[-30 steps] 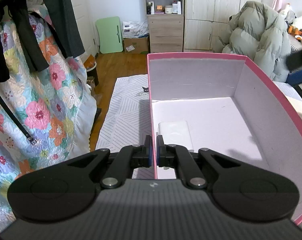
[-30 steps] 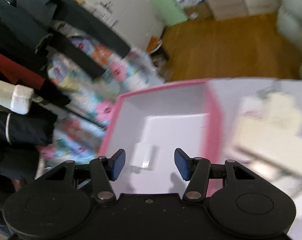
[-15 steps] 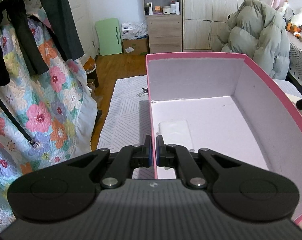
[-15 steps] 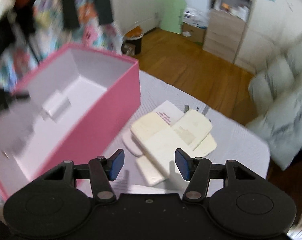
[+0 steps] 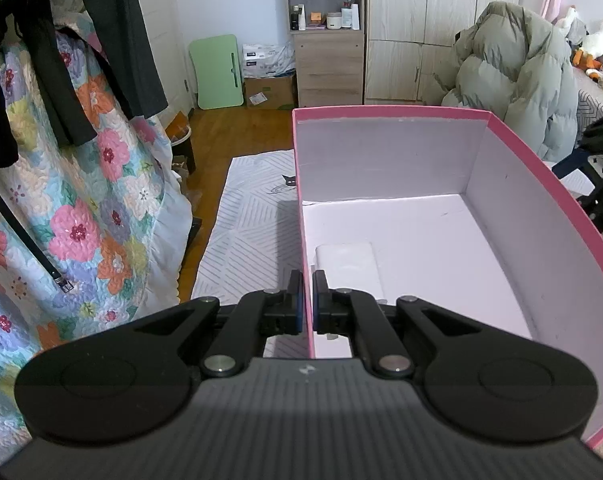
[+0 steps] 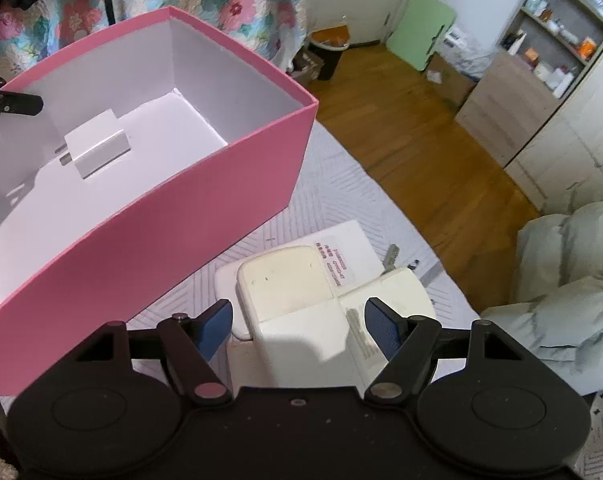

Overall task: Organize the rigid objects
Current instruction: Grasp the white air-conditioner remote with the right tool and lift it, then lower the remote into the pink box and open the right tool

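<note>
On a grey-and-white patterned mat (image 6: 333, 184) spread over a wooden floor, a large pink cardboard box with a white inside (image 6: 205, 196) is standing open, and a small white rectangular charger block (image 6: 97, 148) is lying flat on its floor, near the wall that the left gripper is holding. The left gripper (image 5: 306, 300) is pinching that pink side wall with its jaws closed hard on the thin card, one blue-padded finger outside the box and the other inside, just in front of the white block. Beside the box, on the mat, a loose pile of cream and white plastic adapter blocks (image 6: 321, 304) is lying, the pieces overlapping one another, and a flat white piece with a printed label (image 6: 335, 266) is showing from under the top cream block. The right gripper (image 6: 297, 326) is pointing steeply down over this pile with its jaws opening; the cream block on top is sitting between the two blue pads (image 6: 215, 322), which are standing clear of its sides and gripping nothing. What looks like a small metal plug or key is lying just past the pile, though it is too small to tell for certain. A floral quilt (image 5: 81, 216) is hanging to the left of the mat, and a padded grey-green coat (image 5: 513, 76) is heaped beyond the box.
</note>
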Tool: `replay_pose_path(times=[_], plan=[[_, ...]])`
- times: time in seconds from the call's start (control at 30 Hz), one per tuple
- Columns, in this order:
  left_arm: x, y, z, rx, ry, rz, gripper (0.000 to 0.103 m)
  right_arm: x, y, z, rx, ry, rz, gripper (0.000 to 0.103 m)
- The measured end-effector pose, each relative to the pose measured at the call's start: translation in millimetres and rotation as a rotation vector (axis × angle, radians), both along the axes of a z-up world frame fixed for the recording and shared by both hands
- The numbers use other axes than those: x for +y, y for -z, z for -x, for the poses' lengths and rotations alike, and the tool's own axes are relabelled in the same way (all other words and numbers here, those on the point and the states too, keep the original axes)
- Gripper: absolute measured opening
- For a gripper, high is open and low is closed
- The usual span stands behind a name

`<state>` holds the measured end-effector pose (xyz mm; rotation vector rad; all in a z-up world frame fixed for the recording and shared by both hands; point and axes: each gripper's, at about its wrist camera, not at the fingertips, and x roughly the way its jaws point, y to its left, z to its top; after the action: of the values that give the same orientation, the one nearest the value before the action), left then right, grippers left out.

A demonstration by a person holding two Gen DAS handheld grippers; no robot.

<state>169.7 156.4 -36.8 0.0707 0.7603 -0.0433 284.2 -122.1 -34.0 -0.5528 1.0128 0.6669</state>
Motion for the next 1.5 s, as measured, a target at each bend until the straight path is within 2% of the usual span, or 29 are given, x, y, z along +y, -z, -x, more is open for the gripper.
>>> replay_pose_path(times=[0.17,0.27,0.3,0.33,0.6,0.97,1.17,1.37,1.5], plan=[[0,0,0,0.000,0.000,-0.001,0.003,2,13,-11,0.028,-0.023,0.027,0.077],[-1,0,0,0.000,-0.001,-0.005,0.003,3,20,-9,0.002,0.009,0.041,0.079],[-1,0,0,0.000,-0.001,-0.009,0.003,3,18,-4,-0.007,0.005,0.033,0.076],[-1,0,0,0.000,-0.001,-0.008,0.003,3,16,0,-0.016,0.008,0.019,0.066],[-4,0,0,0.002,0.011,-0.038,0.003,-10,-14,25,-0.089,0.101,-0.059,0.060],[-6,0,0,0.001,0.006,-0.038,0.003,-25,-47,77,-0.190,0.221,-0.158,0.058],[-5,0,0,0.000,0.003,-0.031,0.003,-30,-61,91,-0.224,0.277,-0.199,0.058],[-3,0,0,0.000,0.000,-0.018,0.003,-26,-90,107,-0.260,0.280,-0.278,0.058],[-3,0,0,0.000,0.000,-0.021,0.003,-16,-121,118,-0.311,0.244,-0.362,0.058]])
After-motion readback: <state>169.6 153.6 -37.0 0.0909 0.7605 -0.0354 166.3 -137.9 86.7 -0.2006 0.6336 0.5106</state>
